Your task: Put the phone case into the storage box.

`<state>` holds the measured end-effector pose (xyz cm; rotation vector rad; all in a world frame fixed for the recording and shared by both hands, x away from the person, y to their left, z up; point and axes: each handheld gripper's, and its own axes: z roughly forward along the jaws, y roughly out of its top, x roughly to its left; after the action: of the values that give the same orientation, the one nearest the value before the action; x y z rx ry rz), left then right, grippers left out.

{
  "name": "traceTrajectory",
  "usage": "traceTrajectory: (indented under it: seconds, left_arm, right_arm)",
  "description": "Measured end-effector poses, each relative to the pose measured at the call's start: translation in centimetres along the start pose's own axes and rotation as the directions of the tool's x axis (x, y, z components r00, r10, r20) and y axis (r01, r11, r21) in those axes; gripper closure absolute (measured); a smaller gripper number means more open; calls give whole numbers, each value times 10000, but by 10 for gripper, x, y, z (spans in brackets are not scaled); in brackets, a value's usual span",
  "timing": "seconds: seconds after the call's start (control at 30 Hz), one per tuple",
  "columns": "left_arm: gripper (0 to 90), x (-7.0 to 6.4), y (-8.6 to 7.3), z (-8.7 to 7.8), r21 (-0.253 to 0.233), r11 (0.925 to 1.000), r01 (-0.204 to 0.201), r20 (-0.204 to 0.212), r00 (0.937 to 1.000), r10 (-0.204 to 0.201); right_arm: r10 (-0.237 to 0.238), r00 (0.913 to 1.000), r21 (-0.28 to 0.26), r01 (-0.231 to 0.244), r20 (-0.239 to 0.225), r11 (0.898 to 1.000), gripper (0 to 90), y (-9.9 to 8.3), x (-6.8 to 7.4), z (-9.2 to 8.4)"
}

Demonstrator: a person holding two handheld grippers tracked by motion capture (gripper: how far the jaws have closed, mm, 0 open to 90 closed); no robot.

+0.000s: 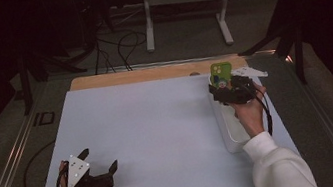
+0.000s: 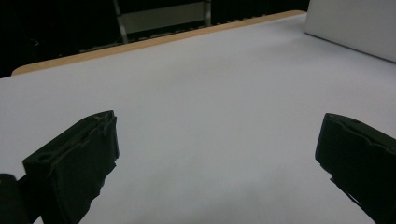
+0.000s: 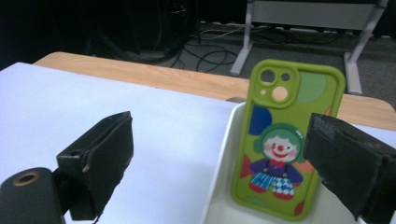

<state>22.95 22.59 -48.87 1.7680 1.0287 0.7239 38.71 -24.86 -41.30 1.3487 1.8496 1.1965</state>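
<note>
A green phone case (image 1: pixel 221 75) printed with a cartoon clown stands upright at the far end of a white tray (image 1: pixel 234 136) on the right of the table. My right gripper (image 1: pixel 227 87) is just in front of it, open. In the right gripper view the case (image 3: pixel 280 140) rises from the tray (image 3: pixel 223 156) between the spread jaws, and the right jaw overlaps its right edge; the gripper (image 3: pixel 222 126) grips nothing. Near the front left corner my left gripper (image 1: pixel 99 158) rests low over the white board (image 1: pixel 160 130), open and empty (image 2: pixel 219 119).
The white board covers a wooden tabletop whose bare strip (image 1: pixel 151 72) shows along the far edge. Beyond the table lie floor cables (image 1: pixel 122 47) and the white legs of a stand (image 1: pixel 185 14). The tray's side wall (image 2: pixel 355 28) appears in the left gripper view.
</note>
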Motion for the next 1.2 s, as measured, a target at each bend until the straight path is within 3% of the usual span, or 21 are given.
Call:
traceTrajectory:
  seconds: [0.43, 0.6, 0.9, 1.2]
  left_arm:
    - [0, -1, 0, 1, 5, 10000, -10, 17, 10000, 10]
    - [0, -1, 0, 1, 17, 10000, 9, 28, 10000, -9]
    - [0, -1, 0, 1, 21, 10000, -14, 31, 10000, 14]
    - [0, -1, 1, 1, 14, 10000, -22, 43, 10000, 22]
  right_arm:
    - [-353, 9941, 36, 359, -1027, 9993, 86, -14, 16, -24]
    - [-682, 9905, 18, 689, -1198, 9976, 86, -21, 23, -32]
    - [-583, 9856, -155, 566, -1588, 9983, 85, -30, 25, -49]
    - [-651, 9855, -319, 608, -1570, 9976, 86, -49, 24, -64]
